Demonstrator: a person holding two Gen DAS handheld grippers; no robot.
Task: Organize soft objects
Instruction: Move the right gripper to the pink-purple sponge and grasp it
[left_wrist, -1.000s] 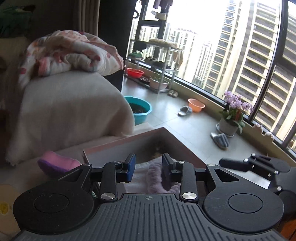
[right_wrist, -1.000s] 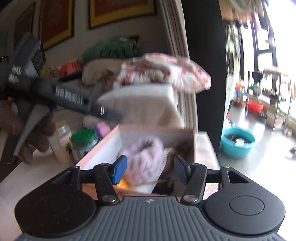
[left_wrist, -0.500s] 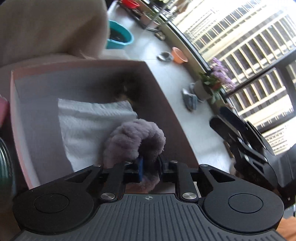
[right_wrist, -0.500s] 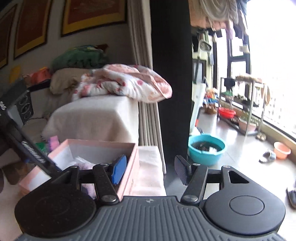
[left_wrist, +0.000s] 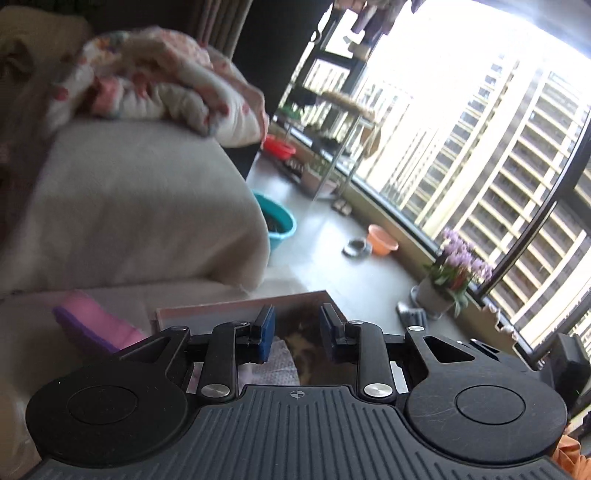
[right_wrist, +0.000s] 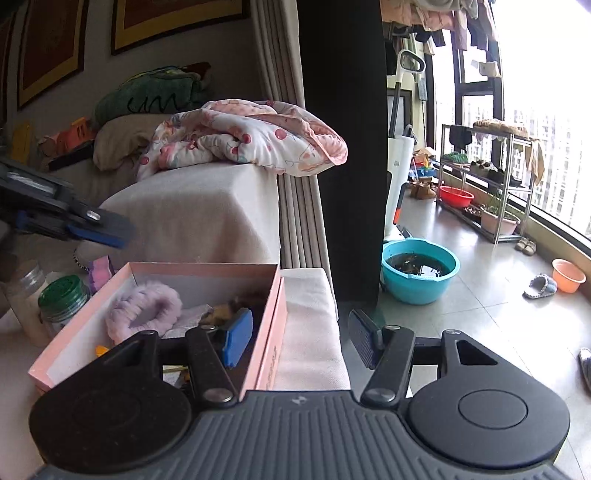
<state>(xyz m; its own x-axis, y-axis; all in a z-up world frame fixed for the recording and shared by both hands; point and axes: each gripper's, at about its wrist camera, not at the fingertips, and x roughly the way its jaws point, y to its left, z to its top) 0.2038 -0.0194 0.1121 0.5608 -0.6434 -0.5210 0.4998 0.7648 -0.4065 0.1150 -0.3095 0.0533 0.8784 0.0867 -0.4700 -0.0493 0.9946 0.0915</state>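
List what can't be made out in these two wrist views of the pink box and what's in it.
- Left wrist view: most of the pink box is hidden behind the left gripper, whose empty jaws are opening.
- Right wrist view: the dark furry item in the box is partly covered by the right gripper's blue pad and too dim to identify.
- Right wrist view: the yellow scraps at the near end are cut off by the gripper body.

The left gripper (left_wrist: 296, 334) is opening its jaws with nothing between them, above the pink box (left_wrist: 236, 308). A purple soft thing (left_wrist: 94, 325) lies at nine o'clock of it.
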